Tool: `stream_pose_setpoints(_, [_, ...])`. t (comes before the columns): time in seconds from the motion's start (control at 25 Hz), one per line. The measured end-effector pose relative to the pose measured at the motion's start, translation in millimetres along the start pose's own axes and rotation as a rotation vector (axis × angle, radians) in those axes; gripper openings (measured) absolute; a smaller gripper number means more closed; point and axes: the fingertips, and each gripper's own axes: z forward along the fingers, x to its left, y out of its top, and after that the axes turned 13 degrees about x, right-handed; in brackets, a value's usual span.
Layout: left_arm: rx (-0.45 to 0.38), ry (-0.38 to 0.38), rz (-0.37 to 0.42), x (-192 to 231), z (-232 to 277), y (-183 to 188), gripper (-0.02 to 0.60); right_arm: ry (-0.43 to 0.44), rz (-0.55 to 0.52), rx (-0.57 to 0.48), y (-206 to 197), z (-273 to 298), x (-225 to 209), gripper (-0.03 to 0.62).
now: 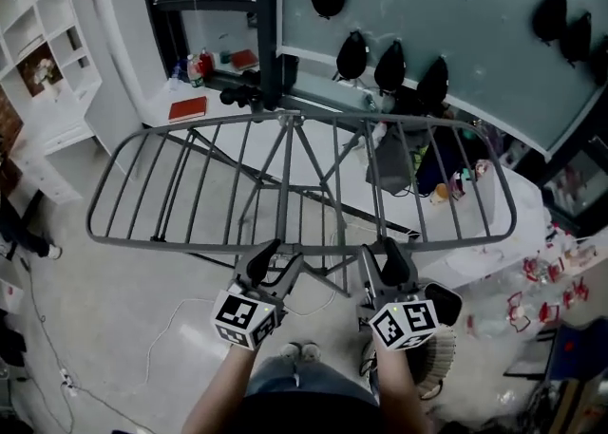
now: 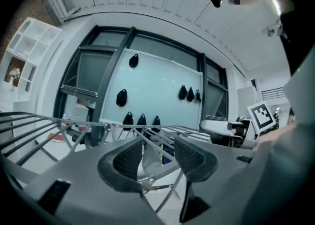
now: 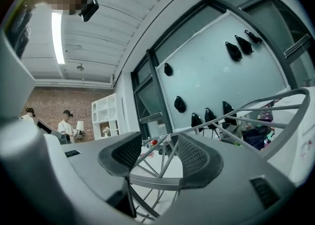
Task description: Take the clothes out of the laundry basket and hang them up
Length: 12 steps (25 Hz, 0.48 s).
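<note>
A grey wire drying rack (image 1: 190,237) stands spread flat in front of me in the head view. One grey garment (image 1: 389,164) hangs from its far right bars. My left gripper (image 1: 271,263) and right gripper (image 1: 382,266) sit side by side at the rack's near rail, both open and empty. In the left gripper view the jaws (image 2: 157,162) frame rack bars and the hanging grey garment (image 2: 150,156). In the right gripper view the jaws (image 3: 155,157) frame only rack bars (image 3: 162,182). A woven laundry basket (image 1: 439,351) shows partly behind my right forearm; its contents are hidden.
Beyond the rack are a white table (image 1: 313,161) with a red book (image 1: 187,107) and bottles, and a glass wall with black caps (image 1: 351,54). White shelving (image 1: 47,52) stands at left. Clutter lies at right (image 1: 556,280). People stand far off (image 3: 66,124).
</note>
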Motion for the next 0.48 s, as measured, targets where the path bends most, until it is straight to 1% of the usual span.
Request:
stream_pose_setpoints(0.16, [0.025,-0.144,0.032,-44.8,29.4,-1.9,0.198,-0.12,0.019,-0.021,-2.9,-34.3,-29.0,0.215])
stream_pose_setpoints(0.28, [0.047,-0.233,0.048,-78.9,48.5,-5.1,0.198,-0.21,0.041,-0.036,-6.8,-67.1,-53.7,0.216])
stream_pose_setpoints(0.48, [0.085,-0.408,0.096,-137.9,74.6,-13.1,0.198,-0.399,0.098,-0.073,-19.7,-136.0,-87.5,0.216])
